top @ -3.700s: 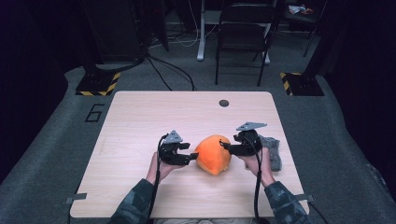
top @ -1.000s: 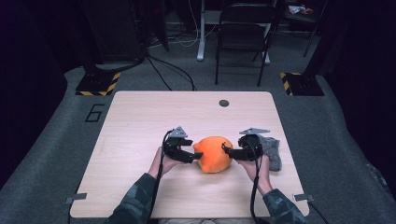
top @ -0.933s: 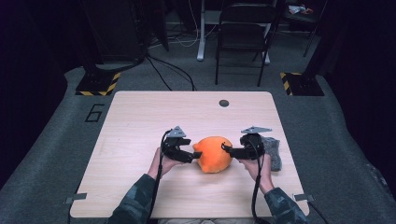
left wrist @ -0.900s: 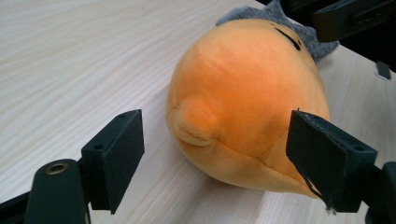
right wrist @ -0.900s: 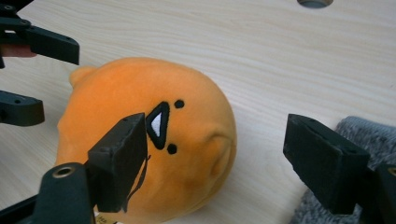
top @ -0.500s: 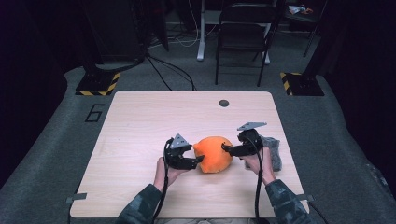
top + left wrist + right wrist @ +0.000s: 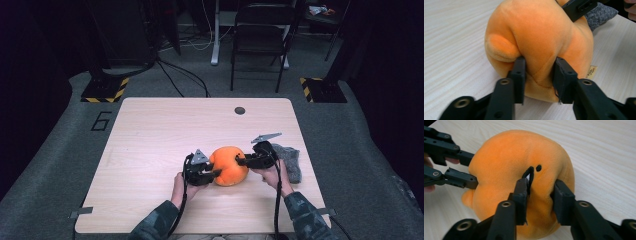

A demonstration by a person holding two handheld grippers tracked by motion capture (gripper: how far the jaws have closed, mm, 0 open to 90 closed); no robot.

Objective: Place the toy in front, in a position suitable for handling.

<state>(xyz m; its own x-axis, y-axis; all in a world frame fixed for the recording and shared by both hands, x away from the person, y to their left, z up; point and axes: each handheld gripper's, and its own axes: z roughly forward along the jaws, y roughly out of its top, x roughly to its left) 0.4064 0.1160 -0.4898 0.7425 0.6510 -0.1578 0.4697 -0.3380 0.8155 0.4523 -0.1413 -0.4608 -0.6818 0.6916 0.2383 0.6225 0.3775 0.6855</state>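
- While it rests on the counter (image 7: 150,145), the orange plush toy (image 7: 229,166) sits between both tools.
- Left tool (image 7: 537,75) pinches a fold of plush.
- Right tool (image 7: 539,195) grips the opposite side; a grey cloth (image 7: 290,159) lies just behind it.

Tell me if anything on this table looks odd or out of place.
Only mildly: the orange plush toy is squashed, its fabric bunched where the left gripper and right gripper pinch it. A crumpled grey cloth lies beside it.
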